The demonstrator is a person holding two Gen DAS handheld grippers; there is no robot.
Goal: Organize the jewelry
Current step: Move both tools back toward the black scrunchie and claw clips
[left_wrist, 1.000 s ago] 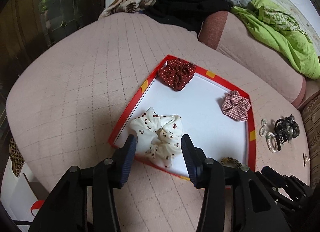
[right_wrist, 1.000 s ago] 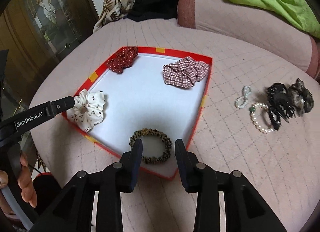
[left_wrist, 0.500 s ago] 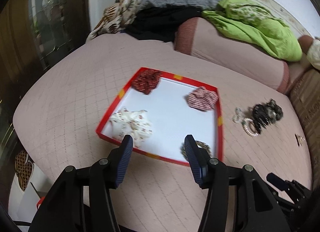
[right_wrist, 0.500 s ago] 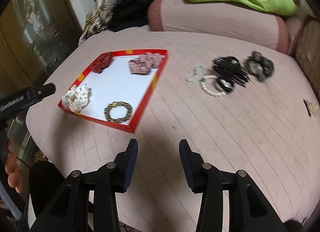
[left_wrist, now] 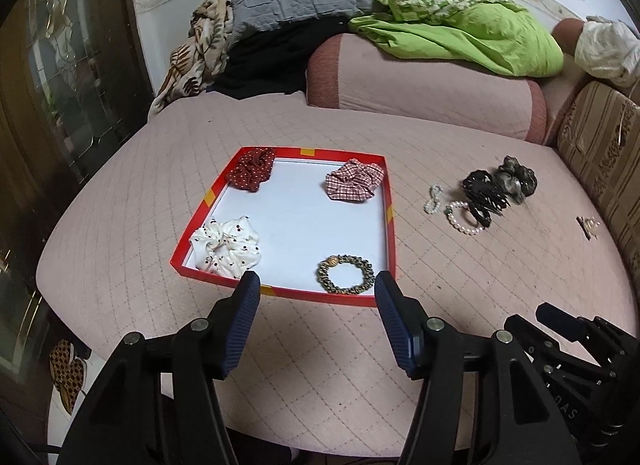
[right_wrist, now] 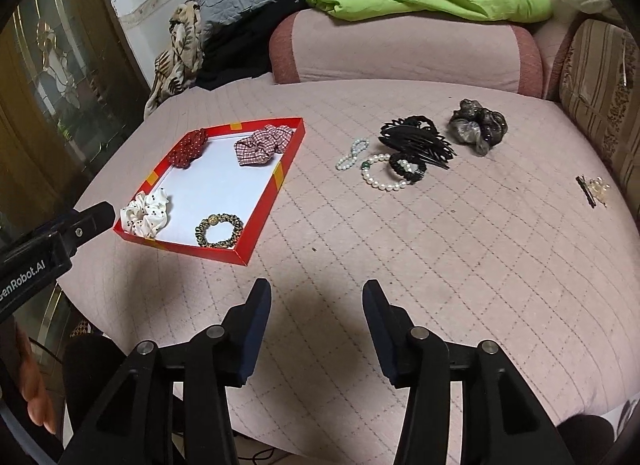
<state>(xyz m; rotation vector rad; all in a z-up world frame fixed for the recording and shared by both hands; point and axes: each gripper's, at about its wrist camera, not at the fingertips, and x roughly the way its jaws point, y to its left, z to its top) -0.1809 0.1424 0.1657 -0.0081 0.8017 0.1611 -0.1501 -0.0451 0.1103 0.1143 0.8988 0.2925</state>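
Looking down both wrist views, I count four pieces already in the red tray (left_wrist: 390, 201) — the dotted red scrunchie (left_wrist: 251, 169) and the plaid scrunchie (left_wrist: 353, 183) in its far corners, the white scrunchie (left_wrist: 225, 247) and the leopard hair tie (left_wrist: 345, 273) in its near corners. Left on the quilted cushion (right_wrist: 400, 249), well apart from the tray's right edge, are the small bead bracelet (right_wrist: 352, 153), pearl bracelet (right_wrist: 383, 177), black claw clip (right_wrist: 418, 139), dark scrunchie (right_wrist: 477, 125) and, near the cushion's right edge, a little hairpin (right_wrist: 593, 188). My left gripper (left_wrist: 316, 307) and right gripper (right_wrist: 316, 305) have both just been opening and hang moderately wide with nothing between the jaws — I judge the job roughly half done.
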